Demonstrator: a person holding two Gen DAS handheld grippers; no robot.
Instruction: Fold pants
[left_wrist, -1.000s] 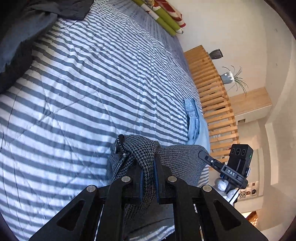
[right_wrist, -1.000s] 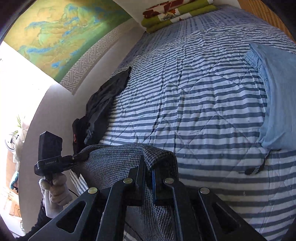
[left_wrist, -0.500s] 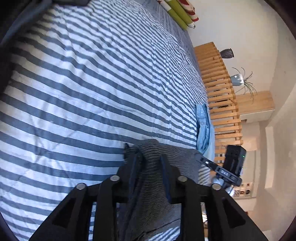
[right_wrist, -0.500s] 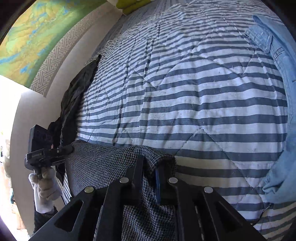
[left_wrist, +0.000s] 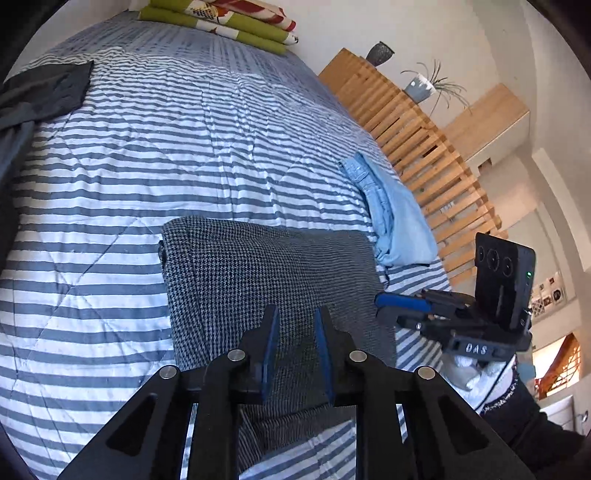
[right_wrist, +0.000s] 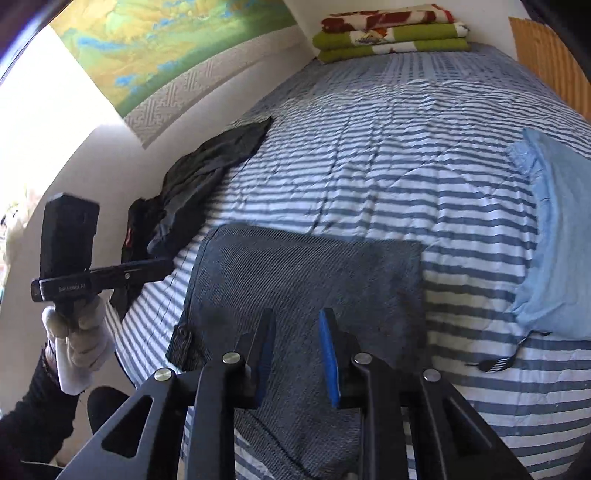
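Observation:
Grey houndstooth pants (left_wrist: 258, 273) lie flat and folded on the striped bed near its front edge, also seen as pants (right_wrist: 306, 273) in the right wrist view. My left gripper (left_wrist: 294, 325) hovers over their near part, open, nothing between its blue pads. My right gripper (right_wrist: 297, 328) is also open above the pants, empty. In the left wrist view the right gripper (left_wrist: 399, 306) shows at the pants' right edge, held by a white-gloved hand (left_wrist: 469, 369). The left gripper (right_wrist: 147, 267) appears at the pants' left edge in the right wrist view.
Folded light blue jeans (left_wrist: 391, 214) lie to the right of the pants. Dark clothes (right_wrist: 207, 166) are heaped at the bed's left side by the wall. Folded green and red blankets (right_wrist: 388, 37) sit at the head. A wooden slatted screen (left_wrist: 417, 147) borders the right side.
Both grippers have let go of the pants and opened. The pants, held up bunched before, now lie flat on the bed, and both grippers have drawn back.

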